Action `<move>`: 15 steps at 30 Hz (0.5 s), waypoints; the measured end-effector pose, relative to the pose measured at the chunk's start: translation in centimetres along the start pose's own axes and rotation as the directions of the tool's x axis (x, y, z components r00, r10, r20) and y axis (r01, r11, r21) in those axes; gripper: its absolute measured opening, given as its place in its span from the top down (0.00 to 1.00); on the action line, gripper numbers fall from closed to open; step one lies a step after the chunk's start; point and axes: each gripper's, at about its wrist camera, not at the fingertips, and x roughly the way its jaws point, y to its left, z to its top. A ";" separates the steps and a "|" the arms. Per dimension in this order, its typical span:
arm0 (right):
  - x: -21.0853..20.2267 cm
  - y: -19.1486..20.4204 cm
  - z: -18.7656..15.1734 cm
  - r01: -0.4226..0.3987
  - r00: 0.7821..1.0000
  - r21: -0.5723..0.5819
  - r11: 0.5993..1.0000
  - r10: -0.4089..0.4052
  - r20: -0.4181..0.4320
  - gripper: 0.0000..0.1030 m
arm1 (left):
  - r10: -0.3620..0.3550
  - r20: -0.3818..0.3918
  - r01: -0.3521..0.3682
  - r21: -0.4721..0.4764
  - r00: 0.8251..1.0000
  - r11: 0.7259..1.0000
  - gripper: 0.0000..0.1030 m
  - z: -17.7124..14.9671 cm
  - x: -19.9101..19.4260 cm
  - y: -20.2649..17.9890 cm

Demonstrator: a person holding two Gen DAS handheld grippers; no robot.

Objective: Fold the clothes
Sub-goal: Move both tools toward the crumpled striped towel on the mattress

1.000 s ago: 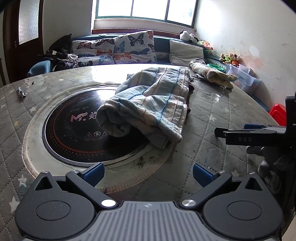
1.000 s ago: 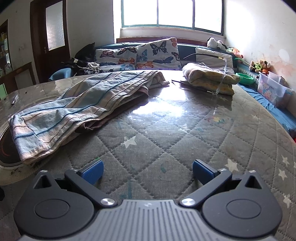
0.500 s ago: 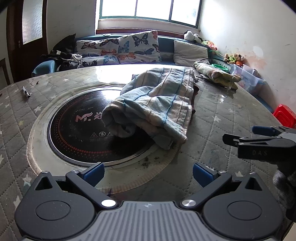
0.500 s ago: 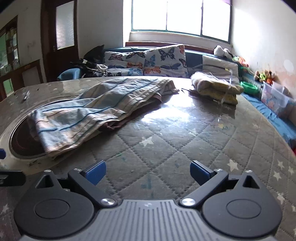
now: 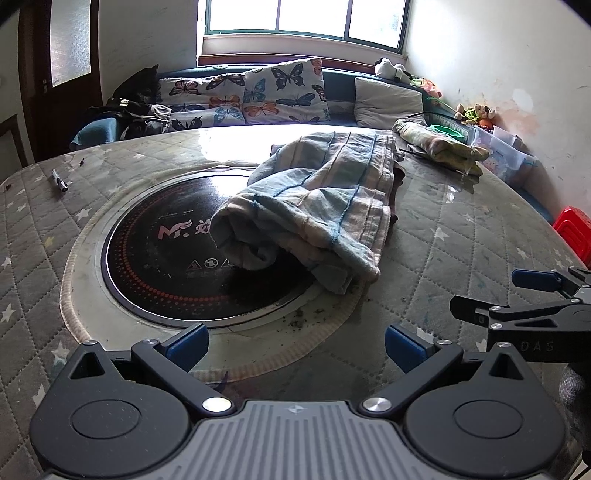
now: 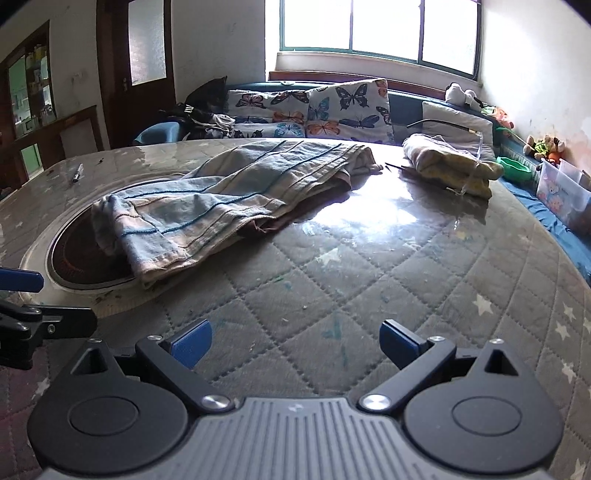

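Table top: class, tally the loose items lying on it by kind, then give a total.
Striped cloth lying partly over the black round hob: 1
Folded yellowish cloth bundle at the far right: 1
Pen at the far left: 1
Total: 3

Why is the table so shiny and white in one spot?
Left wrist view: daylight from the window bounces off the glossy table behind the striped cloth, washing it white. Right wrist view: the same glare sits right of the cloth; the window panes are blown out and the room's edges bend from the fisheye lens.
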 end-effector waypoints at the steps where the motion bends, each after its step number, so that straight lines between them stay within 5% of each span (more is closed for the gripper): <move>1: -0.1 0.0 0.0 -0.001 1.000 0.004 1.000 0.001 -0.001 0.04 | 0.003 0.000 -0.003 0.001 1.000 1.000 0.00 0.0 0.0 0.0; 15: -0.6 0.6 -0.3 0.018 1.000 0.002 1.000 -0.018 -0.020 0.04 | 0.040 0.003 -0.040 0.019 0.999 0.999 0.00 -0.1 -0.3 -0.7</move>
